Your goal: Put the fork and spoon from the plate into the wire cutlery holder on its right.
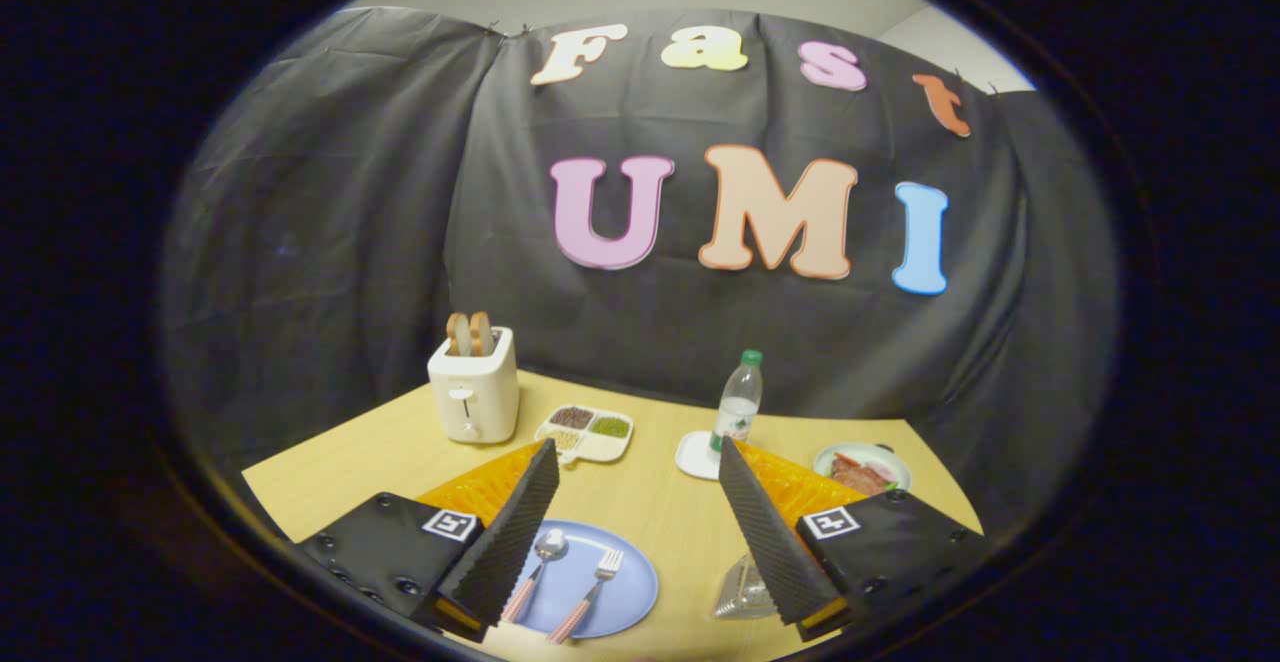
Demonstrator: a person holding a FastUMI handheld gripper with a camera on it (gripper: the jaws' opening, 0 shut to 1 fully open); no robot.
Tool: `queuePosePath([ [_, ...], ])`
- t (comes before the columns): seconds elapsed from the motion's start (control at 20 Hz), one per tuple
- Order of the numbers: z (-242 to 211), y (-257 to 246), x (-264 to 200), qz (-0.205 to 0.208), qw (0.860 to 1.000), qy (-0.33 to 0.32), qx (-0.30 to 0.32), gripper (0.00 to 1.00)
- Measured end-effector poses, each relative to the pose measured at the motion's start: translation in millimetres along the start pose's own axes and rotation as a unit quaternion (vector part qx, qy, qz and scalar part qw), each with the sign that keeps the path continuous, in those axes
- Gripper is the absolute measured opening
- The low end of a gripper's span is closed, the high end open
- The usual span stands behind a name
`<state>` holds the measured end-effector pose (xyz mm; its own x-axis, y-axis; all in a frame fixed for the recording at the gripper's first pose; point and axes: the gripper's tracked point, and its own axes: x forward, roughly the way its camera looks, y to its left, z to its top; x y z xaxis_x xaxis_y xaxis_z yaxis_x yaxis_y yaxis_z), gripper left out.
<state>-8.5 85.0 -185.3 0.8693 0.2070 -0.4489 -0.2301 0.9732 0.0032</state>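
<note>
Below the tool [635, 532], spread wide and holding nothing, the plate [625, 597] sits on the bench with spoon [540, 564] and fork [592, 590] side by side — handles toward us, heads pointing away. Both lie nearer the left finger [505, 542] — the holder [742, 592] peeks from behind the right one.

High fisheye view along the jaws, over table [660, 502].

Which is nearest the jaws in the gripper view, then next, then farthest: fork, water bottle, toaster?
The gripper is open, holding nothing.
1. Fork: on the blue plate, low between the jaws, beside the spoon.
2. Water bottle: beyond the jaws, mid-table, on a white coaster.
3. Toaster: farthest, by the back-left table edge.
</note>
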Motion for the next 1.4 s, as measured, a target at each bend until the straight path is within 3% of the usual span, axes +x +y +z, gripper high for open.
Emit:
queuePosePath([
  [0.55,-109.4,15.0,15.5,0.025,0.989,0.146,-0.021,1.0],
  [1.25,-220.9,28.5,7.8,0.046,0.953,0.299,-0.018,1.0],
  [1.4,-227.2,31.4,7.4,0.052,0.95,0.309,-0.016,0.82],
])
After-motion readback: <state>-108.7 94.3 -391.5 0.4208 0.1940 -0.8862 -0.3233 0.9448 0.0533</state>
